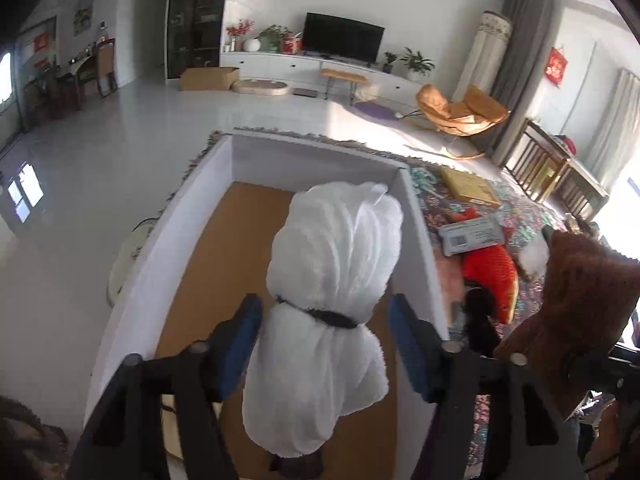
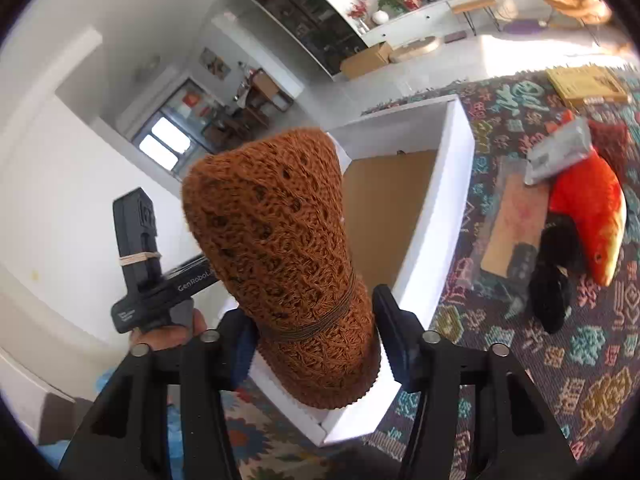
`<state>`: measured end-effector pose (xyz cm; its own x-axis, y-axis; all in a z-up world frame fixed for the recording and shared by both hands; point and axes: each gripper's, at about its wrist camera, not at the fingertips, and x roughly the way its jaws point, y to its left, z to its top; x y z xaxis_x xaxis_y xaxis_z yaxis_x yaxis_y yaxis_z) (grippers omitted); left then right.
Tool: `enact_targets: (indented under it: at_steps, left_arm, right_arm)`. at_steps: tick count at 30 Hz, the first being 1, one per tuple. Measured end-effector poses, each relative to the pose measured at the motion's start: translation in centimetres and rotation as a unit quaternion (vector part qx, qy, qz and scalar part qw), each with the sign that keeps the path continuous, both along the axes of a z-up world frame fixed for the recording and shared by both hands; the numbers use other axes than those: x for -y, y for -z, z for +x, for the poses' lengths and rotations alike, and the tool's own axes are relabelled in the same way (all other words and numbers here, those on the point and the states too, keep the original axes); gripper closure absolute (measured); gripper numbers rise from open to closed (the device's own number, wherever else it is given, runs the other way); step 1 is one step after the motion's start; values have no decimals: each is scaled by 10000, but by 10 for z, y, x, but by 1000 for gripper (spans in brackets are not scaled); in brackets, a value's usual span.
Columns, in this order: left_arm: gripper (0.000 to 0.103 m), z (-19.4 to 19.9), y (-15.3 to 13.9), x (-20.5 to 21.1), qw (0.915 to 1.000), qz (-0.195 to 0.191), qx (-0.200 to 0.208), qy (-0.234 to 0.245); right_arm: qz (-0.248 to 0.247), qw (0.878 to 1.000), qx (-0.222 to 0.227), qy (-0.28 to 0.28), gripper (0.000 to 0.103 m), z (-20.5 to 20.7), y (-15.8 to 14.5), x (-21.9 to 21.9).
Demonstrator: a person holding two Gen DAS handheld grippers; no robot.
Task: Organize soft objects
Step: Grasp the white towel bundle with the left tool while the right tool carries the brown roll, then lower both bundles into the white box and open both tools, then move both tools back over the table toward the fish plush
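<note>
Here, each entry describes one element of the scene.

Left tool (image 1: 324,344): its blue-padded jaws stood on either side of a white fluffy cloth roll (image 1: 332,280) tied round with a black band (image 1: 320,314); whether the pads pressed on the roll could not be told.

White roll, position: held up over the open white-walled box (image 1: 132,280) with a brown cardboard floor (image 1: 224,248).

Right tool (image 2: 316,344): its jaws stood around the lower end of a rust-brown crocheted roll (image 2: 280,248) wound with a thin elastic band (image 2: 320,328); contact of the pads with the yarn could not be confirmed.

Brown roll, position: raised beside the box, near its right wall, and visible at the right edge of the left wrist view.

Surface (image 2: 560,380): covered by a patterned woven cloth of many colours, on which the box stood.

Other soft objects: a red-orange plush fish (image 2: 588,216) lay to the right of the box, with a grey plastic mailer (image 2: 560,152) resting on its upper part and a black furry item (image 2: 556,280) just beside it.

Further back: a flat yellow cardboard packet (image 2: 584,84) lay on the cloth.

Person: a hand (image 2: 168,336) gripped the handle of the left tool in the right wrist view.
</note>
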<state>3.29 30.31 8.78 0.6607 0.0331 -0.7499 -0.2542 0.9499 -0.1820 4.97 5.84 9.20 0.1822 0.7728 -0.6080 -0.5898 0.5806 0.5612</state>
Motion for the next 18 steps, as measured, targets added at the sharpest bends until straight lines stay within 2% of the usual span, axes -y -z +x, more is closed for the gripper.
enact_targets:
  at_steps: [1, 3, 6, 10, 12, 14, 18]
  left_arm:
    - [8, -1, 7, -8, 9998, -36, -52, -173]
    - [8, -4, 17, -19, 9991, -116, -71, -409]
    - [8, -5, 27, -23, 9980, -234, -9, -584]
    - [8, -1, 25, 9, 9985, -472, 254, -146]
    - [8, 3, 23, 40, 9977, -519, 349, 265]
    - [8, 5, 19, 78, 9944, -620, 405, 760]
    - [8, -1, 23, 164, 9792, -972, 382, 1739]
  right_arm:
    - [-148, 9999, -12, -12, 32, 1, 3, -12]
    - [-197, 9998, -88, 28, 32, 4, 8, -17]
    - [-105, 9997, 126, 161, 32, 1, 9, 3]
    - [-652, 9901, 756, 985, 30, 1, 26, 58]
    - [-1213, 9742, 952, 1648, 29, 7, 52, 94]
    - [-1793, 9522, 966, 2279, 29, 14, 84, 131]
    - [-2531, 9123, 757, 3129, 29, 21, 142, 192]
